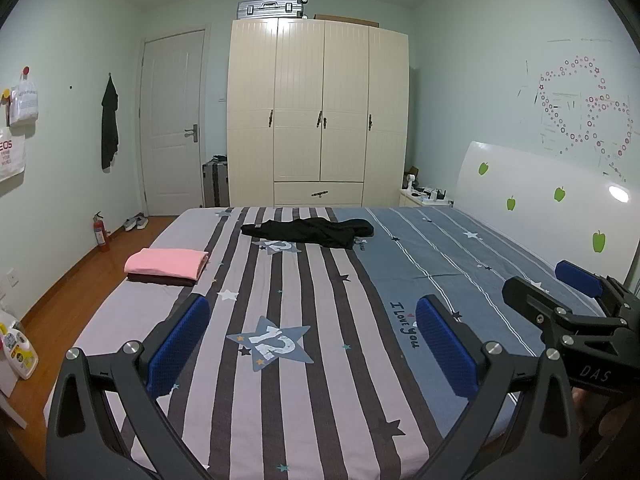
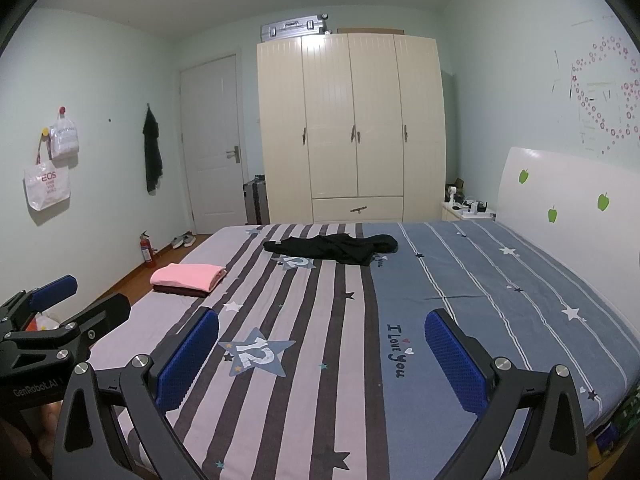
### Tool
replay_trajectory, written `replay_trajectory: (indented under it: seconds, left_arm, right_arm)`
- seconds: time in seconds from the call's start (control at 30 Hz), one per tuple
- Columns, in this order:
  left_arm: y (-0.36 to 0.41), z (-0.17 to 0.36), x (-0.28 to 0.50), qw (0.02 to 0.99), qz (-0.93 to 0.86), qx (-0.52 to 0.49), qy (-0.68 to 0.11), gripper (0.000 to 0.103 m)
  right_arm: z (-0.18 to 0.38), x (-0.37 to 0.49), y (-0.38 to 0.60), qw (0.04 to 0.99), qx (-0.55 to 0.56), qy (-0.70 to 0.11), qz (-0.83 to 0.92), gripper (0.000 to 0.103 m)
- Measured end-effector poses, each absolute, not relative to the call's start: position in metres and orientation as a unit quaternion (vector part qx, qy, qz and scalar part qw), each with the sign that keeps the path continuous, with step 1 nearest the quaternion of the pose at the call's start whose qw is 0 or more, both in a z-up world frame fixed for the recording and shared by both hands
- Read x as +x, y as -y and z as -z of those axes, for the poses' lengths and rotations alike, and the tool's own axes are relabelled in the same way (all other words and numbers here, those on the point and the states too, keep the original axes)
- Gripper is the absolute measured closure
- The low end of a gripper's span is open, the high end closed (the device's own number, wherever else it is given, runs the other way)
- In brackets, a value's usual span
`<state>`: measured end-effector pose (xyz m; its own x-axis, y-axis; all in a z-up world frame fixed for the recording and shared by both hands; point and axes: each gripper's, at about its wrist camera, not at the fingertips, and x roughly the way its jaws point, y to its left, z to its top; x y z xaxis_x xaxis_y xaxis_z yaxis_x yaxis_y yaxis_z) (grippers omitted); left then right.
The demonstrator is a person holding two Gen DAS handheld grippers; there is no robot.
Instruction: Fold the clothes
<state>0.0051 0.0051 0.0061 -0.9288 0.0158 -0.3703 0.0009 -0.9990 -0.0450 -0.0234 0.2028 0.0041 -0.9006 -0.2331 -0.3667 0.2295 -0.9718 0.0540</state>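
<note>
Left tongs (image 1: 312, 344): wide apart, blue pads facing each other, nothing between them, touching nothing; held above near end of bed. Also seen in right wrist view at left edge (image 2: 76, 292), jaws apart there too.
Right tongs (image 2: 322, 354): wide apart, blue pads spread, holding nothing, clear of sheet; above near end of bed. Also seen in left wrist view at right edge (image 1: 554, 280), jaws apart.
Tongs relative: side by side, close, both pointing across bed toward wardrobe.
Black garment (image 1: 308, 232): unfolded, crumpled, lying flat on far part of bed, roughly mid-width, over boundary between striped and blue halves of sheet; partly covers a star print. Well apart from both tongs. Right wrist view (image 2: 334, 249).
Pink garment (image 1: 166, 263): folded, neat rectangle, on left edge of bed; sits on top of a dark folded item (image 1: 160, 280). Apart from black garment, apart from tongs.
Bed (image 1: 360, 360): left half grey/dark stripes with star prints, right half blue with thin white lines, "I Love you" text near middle.
Headboard (image 1: 540, 200): white, green apple stickers, on right side.
Wardrobe (image 1: 318, 112): cream, four doors, shut, behind bed; silver suitcase (image 1: 272, 9) on top.
Door (image 1: 170, 124): white, shut, left of wardrobe.
Dark clothing (image 1: 109, 124): hanging on left wall hook.
Fire extinguisher (image 1: 101, 232): red, on floor by left wall.
Bags (image 1: 24, 104): hanging on left wall.
</note>
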Motion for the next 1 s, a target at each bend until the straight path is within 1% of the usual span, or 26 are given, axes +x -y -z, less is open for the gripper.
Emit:
replay_trajectory:
  seconds: [0.17,0.27,0.43,0.57,0.8,0.93,1.0]
  left_arm:
    - [-0.003,0.001,0.0,0.003,-0.981,-0.194,0.022,0.001]
    - [-0.001,0.014,-0.009,0.0,-0.979,-0.204,0.019,0.001]
    - [0.004,0.051,-0.038,-0.006,-0.975,-0.223,0.014,0.001]
    - [0.012,0.095,-0.07,-0.003,-0.972,-0.234,0.021,0.001]
    - [0.032,0.203,-0.16,0.008,-0.964,-0.265,0.02,0.001]
    - [0.039,0.258,-0.218,0.041,-0.942,-0.331,0.035,0.001]
    - [0.041,0.273,-0.235,0.04,-0.932,-0.357,0.041,0.001]
  right_arm:
    - [0.003,-0.028,-0.204,0.117,0.193,0.004,0.974,0.001]
    - [0.012,-0.037,-0.204,0.113,0.2,0.002,0.973,0.001]
    - [0.056,-0.077,-0.201,0.104,0.231,0.001,0.967,0.001]
    - [0.093,-0.111,-0.199,0.096,0.257,0.0,0.962,0.001]
    - [0.187,-0.199,-0.184,0.096,0.28,-0.014,0.955,0.001]
    - [0.244,-0.261,-0.176,0.108,0.317,-0.013,0.942,0.001]
    - [0.262,-0.283,-0.174,0.109,0.344,-0.007,0.933,0.001]
